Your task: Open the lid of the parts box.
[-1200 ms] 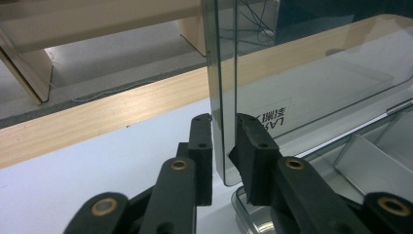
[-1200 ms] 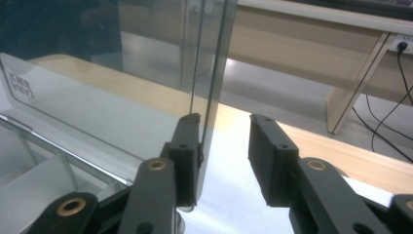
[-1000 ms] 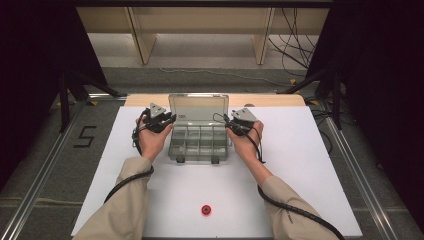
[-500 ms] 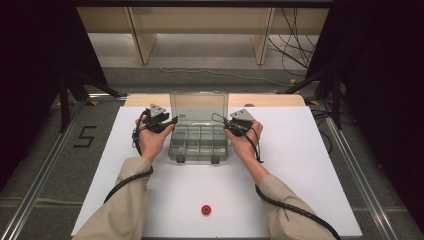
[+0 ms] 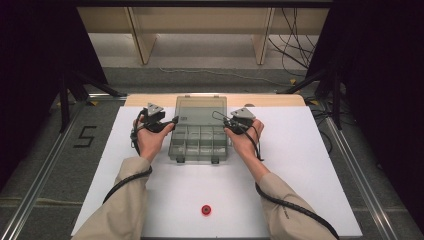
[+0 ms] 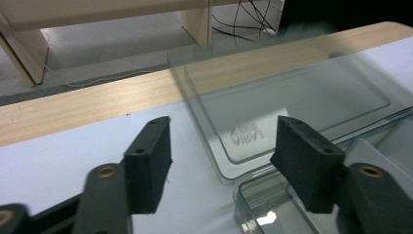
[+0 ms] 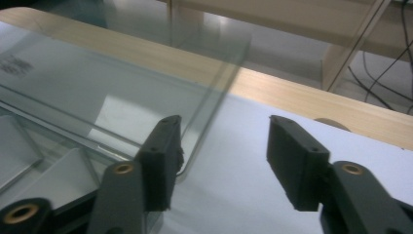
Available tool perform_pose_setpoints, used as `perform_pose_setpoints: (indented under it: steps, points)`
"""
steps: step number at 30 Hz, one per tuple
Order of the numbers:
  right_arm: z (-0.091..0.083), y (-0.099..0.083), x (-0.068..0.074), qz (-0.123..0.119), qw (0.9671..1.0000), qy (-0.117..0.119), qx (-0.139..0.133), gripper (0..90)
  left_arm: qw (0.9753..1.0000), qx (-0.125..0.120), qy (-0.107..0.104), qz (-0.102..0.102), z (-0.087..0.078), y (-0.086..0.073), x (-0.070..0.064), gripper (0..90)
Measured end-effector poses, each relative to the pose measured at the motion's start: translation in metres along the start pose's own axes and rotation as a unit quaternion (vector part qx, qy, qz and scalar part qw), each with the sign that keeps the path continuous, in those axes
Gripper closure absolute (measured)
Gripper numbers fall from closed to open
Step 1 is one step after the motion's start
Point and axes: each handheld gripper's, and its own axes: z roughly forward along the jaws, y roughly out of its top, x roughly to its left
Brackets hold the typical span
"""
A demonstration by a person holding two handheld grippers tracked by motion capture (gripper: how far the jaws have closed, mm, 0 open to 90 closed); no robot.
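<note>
Now the lid's gone back. On the white desk (image 5: 310, 165), the clear compartment box (image 5: 198, 143) sits mid-desk at the far side, between the person's two hands. A second ago its lid (image 5: 199, 111) stood steeper, half a second ago it was still partway up; at this moment it lies tipped away toward the wooden far edge (image 5: 270, 100), almost flat as far as I can judge from the high view. So the opening looks done, or nearly — the tray compartments are exposed and appear empty.

Left tool (image 5: 170, 121): jaws spread, holding nothing. In the left gripper view its jaws straddle the lid's near corner (image 6: 229, 170) with clear gaps either side, not clamped. The lid there is blurred, so probably still swinging.

Right tool (image 5: 223, 120): also spread and empty. In the right gripper view the lid's other corner (image 7: 187, 161) lies just beside the left-hand jaw; touching or just apart, cannot tell. Both hands have barely shifted from a second back, still flanking the box at hinge level.

Small red round piece (image 5: 205, 209) sits well apart, near the desk's front edge, same spot as before, untouched. My guess: with the box open, that piece is the likely next thing to go for — one tool has to pull back toward the person.
</note>
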Motion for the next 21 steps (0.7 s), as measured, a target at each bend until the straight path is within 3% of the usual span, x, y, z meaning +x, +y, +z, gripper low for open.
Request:
perform_pose_setpoints:
  steps: [2,3,7,11,16,18,21]
  points:
    - [-0.005,0.002,-0.004,0.004,0.9998,0.020,-0.003,29.5,1.0000,-0.002,-0.008,-0.003,-0.003,0.001,0.000,25.5]
    - [-0.008,0.002,-0.005,0.002,0.9996,0.027,0.004,26.3,0.9999,-0.002,-0.013,0.005,-0.008,0.003,0.000,21.8]
    - [-0.020,0.004,-0.013,-0.006,0.9984,0.056,0.003,18.4,0.9996,-0.005,-0.029,0.006,-0.019,0.008,-0.001,8.5]
    - [-0.036,0.004,-0.019,-0.001,0.9961,0.088,0.004,15.7,0.9993,0.000,-0.035,0.013,-0.033,0.010,-0.005,1.7]
    - [-0.057,0.001,-0.024,-0.005,0.9944,0.105,0.004,15.5,0.9981,0.008,-0.052,0.031,-0.052,0.006,-0.016,0.4]
    - [-0.067,-0.001,-0.027,-0.021,0.9940,0.107,0.001,15.4,0.9974,0.011,-0.061,0.037,-0.060,0.003,-0.022,0.3]
    - [-0.081,-0.007,-0.028,-0.015,0.9930,0.117,-0.002,15.4,0.9964,0.009,-0.073,0.044,-0.073,-0.002,-0.030,0.3]
